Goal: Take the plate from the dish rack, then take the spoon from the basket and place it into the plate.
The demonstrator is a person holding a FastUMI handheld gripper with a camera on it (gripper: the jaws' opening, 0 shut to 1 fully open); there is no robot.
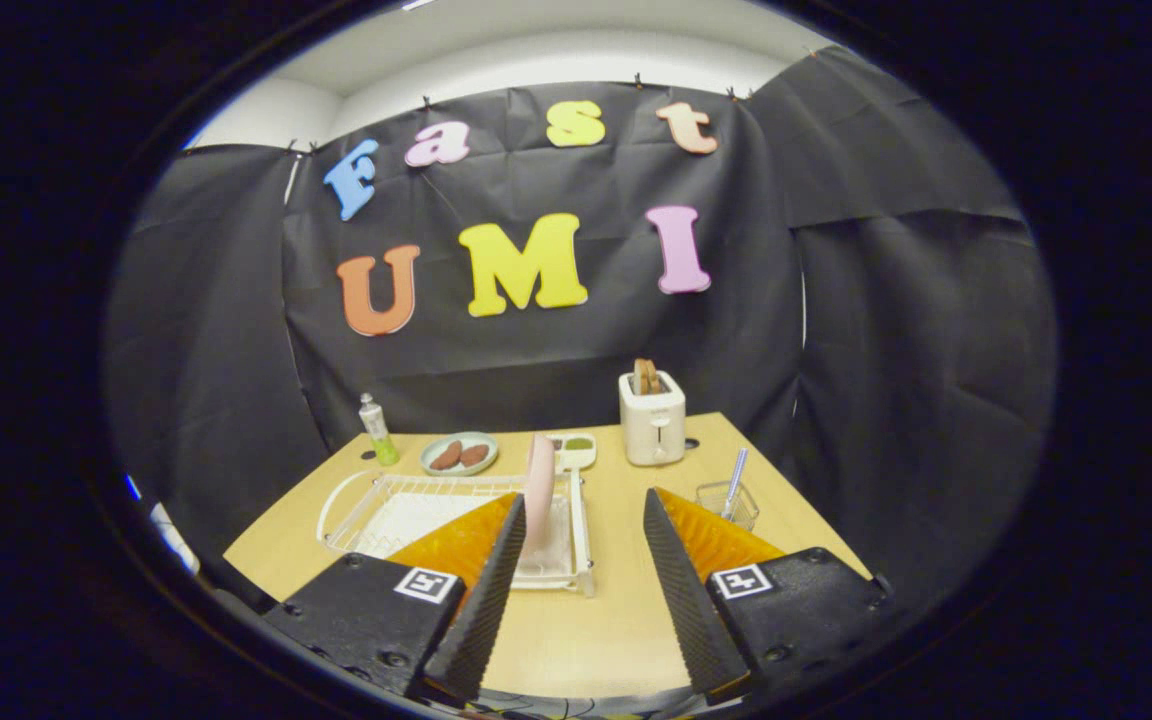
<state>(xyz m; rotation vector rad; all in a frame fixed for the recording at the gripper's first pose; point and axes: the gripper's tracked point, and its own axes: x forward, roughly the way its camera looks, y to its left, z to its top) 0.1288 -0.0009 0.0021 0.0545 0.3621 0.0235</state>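
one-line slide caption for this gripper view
Open gripper faces the pink plate upright in the dish rack; spoon waits in its basket.

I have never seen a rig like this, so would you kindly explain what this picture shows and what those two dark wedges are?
The camera rides on a hand-held gripper and looks forward along its jaws, the two dark wedges, which stand open and hold nothing. Ahead lies a wooden table. On it a white dish rack holds a pink plate standing on edge, just beyond the left jaw. A small clear basket holds a spoon. Farther back stand a toaster, a dish of food and a bottle.
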